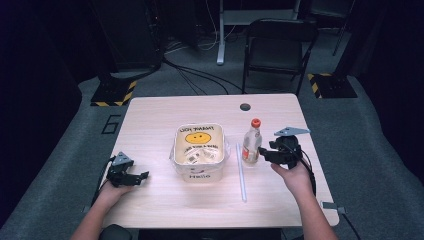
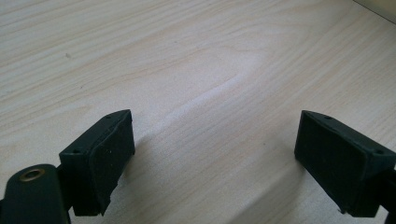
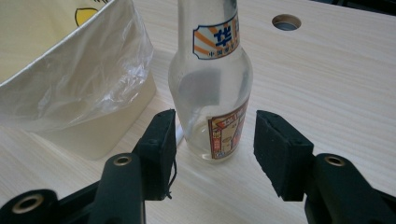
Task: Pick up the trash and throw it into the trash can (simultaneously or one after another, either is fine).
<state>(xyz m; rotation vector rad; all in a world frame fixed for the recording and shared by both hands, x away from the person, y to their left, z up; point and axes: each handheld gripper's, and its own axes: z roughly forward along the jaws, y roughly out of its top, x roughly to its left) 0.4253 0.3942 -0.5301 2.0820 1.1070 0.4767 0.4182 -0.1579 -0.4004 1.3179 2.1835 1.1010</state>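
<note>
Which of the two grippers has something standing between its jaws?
The right gripper: the glass bottle with the orange cap stands upright between its open jaws. The left gripper has bare table between its jaws.

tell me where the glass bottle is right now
In the high view the glass bottle stands upright right of the yellow bin, beside the white straw, just ahead of the right hand-held gripper.

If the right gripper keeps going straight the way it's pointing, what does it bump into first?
Most likely the glass bottle. In the right gripper view it stands upright just ahead of the right gripper, lined up with the gap between its open jaws. The lined bin sits off to one side, so it would probably be missed.
</note>
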